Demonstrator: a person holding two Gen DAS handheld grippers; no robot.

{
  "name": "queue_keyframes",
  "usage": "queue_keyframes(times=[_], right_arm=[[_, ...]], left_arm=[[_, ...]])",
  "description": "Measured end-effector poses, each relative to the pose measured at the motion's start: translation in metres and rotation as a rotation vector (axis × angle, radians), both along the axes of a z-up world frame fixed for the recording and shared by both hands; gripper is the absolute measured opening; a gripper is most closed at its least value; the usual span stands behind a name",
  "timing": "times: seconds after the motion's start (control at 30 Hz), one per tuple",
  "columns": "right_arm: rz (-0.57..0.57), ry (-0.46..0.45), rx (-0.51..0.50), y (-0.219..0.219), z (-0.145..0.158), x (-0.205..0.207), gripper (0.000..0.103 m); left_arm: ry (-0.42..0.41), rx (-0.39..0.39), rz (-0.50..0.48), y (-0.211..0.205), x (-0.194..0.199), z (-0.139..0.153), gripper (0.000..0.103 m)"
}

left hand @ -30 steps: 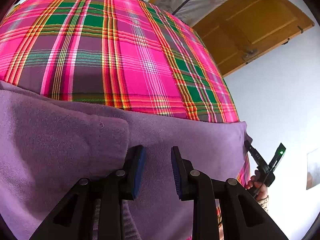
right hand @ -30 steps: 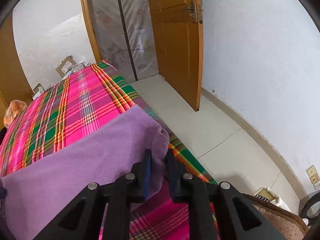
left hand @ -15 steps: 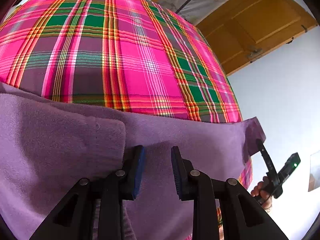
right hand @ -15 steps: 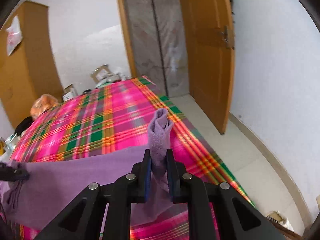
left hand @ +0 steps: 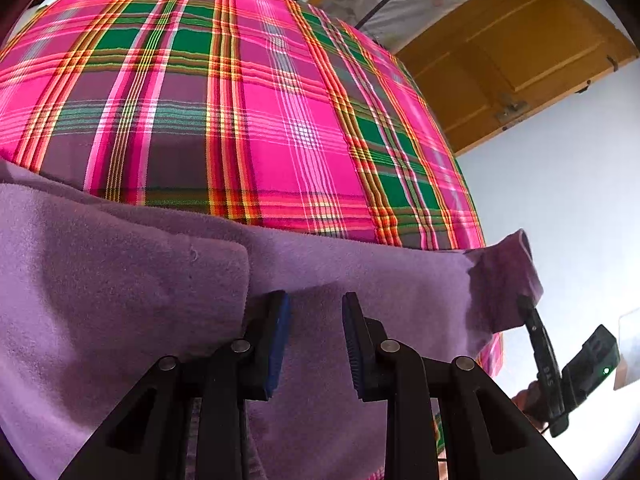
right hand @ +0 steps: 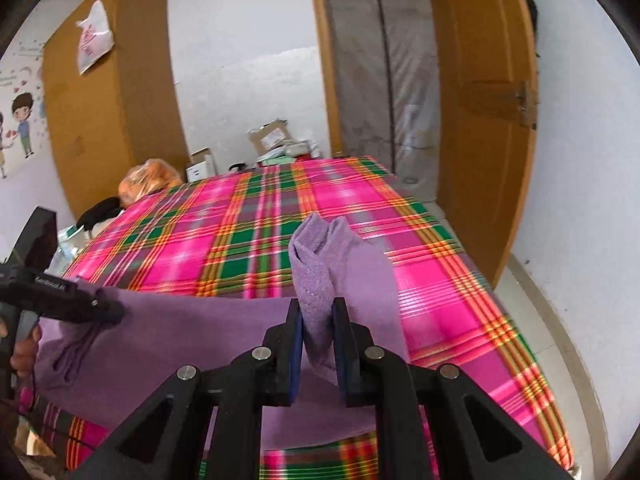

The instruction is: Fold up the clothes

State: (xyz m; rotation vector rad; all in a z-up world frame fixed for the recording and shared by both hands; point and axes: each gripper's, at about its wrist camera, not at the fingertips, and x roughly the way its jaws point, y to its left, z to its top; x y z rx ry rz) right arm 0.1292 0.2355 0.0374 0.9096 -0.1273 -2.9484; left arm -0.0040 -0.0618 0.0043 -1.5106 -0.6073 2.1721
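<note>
On the plaid bed (right hand: 360,216), right gripper (right hand: 317,344) clamping purple garment (right hand: 208,320) corner, left gripper (left hand: 314,340) narrowly parted around fabric.

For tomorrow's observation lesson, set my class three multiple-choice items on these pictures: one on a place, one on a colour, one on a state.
1. Where does the garment lie?
A. on the plaid bed
B. on the floor
C. in the wardrobe

2. What colour is the garment?
A. green
B. purple
C. white

3. How is the right gripper?
A. open and empty
B. shut on the garment
C. out of view

Answers:
1. A: the garment spreads over the plaid bed.
2. B: its cloth is purple all over in both views.
3. B: the right gripper pinches a raised corner of cloth between its fingers, while the left gripper stands open over the garment.
</note>
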Motion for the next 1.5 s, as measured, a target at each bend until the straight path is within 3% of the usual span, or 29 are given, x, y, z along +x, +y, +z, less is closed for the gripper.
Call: queue_keyframes(times=[0.57,1.5], right_arm=[[0.217,-0.005,-0.017,-0.069,0.001,0.009,0.014],[0.439,-0.056,-0.075,-0.126,-0.013,0.010,0.014]], left_arm=[[-0.008,0.017,-0.002,-0.003,0.000,0.000,0.028],[-0.003,0.043,-0.006,-0.005,0.000,-0.003,0.028]])
